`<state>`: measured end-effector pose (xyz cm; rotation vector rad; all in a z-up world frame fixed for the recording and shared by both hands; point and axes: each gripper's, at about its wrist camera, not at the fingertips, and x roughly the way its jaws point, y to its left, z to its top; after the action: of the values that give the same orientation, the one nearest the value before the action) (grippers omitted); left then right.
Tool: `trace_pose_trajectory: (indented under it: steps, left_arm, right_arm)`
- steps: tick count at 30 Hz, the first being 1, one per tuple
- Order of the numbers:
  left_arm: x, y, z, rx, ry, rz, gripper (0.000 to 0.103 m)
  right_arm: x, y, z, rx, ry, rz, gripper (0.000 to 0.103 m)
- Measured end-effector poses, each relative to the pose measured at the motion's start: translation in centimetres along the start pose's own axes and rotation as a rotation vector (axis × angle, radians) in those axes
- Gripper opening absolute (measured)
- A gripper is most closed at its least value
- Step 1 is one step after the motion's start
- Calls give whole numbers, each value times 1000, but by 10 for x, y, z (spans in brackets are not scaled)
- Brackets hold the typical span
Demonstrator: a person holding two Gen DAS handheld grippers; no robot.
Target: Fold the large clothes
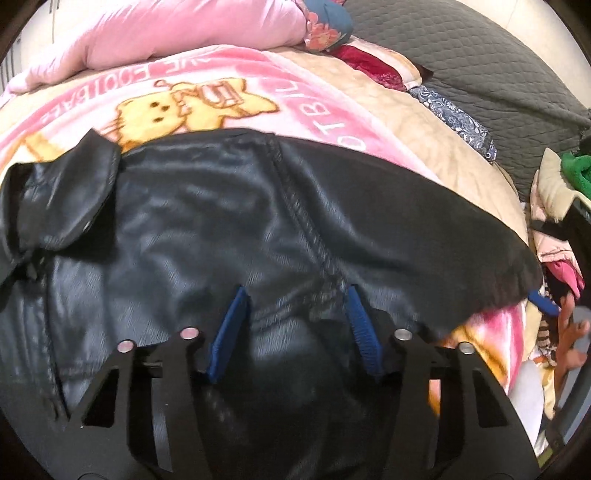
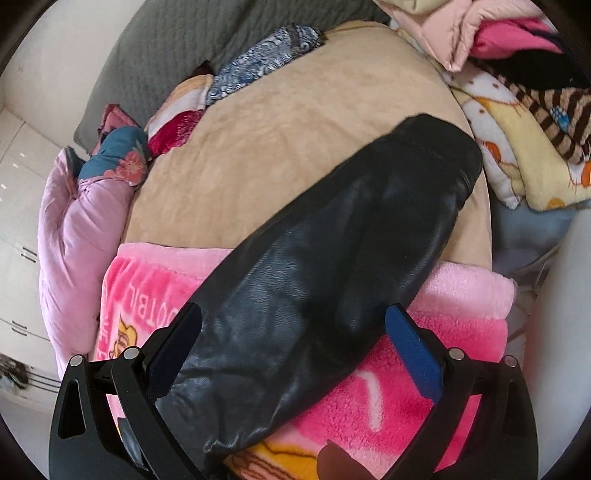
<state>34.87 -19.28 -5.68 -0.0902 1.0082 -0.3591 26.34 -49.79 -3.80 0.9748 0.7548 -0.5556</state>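
A black leather jacket (image 1: 229, 221) lies spread on a pink cartoon blanket (image 1: 207, 92) on the bed. My left gripper (image 1: 295, 301) is down on the jacket's body beside a stitched seam. Its blue pads are half closed, and a bunched ridge of leather fills the gap between them. In the right wrist view the jacket's sleeve (image 2: 332, 251) runs diagonally away, cuff at the far end. My right gripper (image 2: 291, 325) stands wide open astride the sleeve's near end, pads clear of it. A blue fingertip of the right gripper (image 1: 543, 302) shows at the jacket's right edge.
A pink quilt (image 1: 166, 33) and a grey cover (image 1: 498, 74) lie at the far side of the bed. A heap of mixed clothes (image 2: 517, 110) sits beyond the sleeve's cuff. A blue patterned cloth (image 2: 258, 66) rests on the beige blanket (image 2: 295, 140). A person's hand (image 1: 569, 332) is at the right.
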Motion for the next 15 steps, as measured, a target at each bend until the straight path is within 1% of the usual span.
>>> trace_pose_trajectory:
  steps: [4, 8, 12, 14, 15]
  left_arm:
    - [17, 2, 17, -12, -7, 7, 44]
    - [30, 10, 36, -36, -19, 18, 43]
    - [42, 20, 58, -79, -37, 44, 43]
    - [50, 25, 68, -84, -44, 68, 43]
    - [54, 27, 71, -84, -49, 80, 43]
  right_arm:
    - [13, -8, 5, 19, 13, -13, 99]
    - [23, -14, 10, 44, 25, 15, 99]
    - [27, -19, 14, 80, 17, 25, 99]
    - [22, -24, 14, 115, -2, 39, 99]
    - [17, -27, 14, 131, -25, 27, 99]
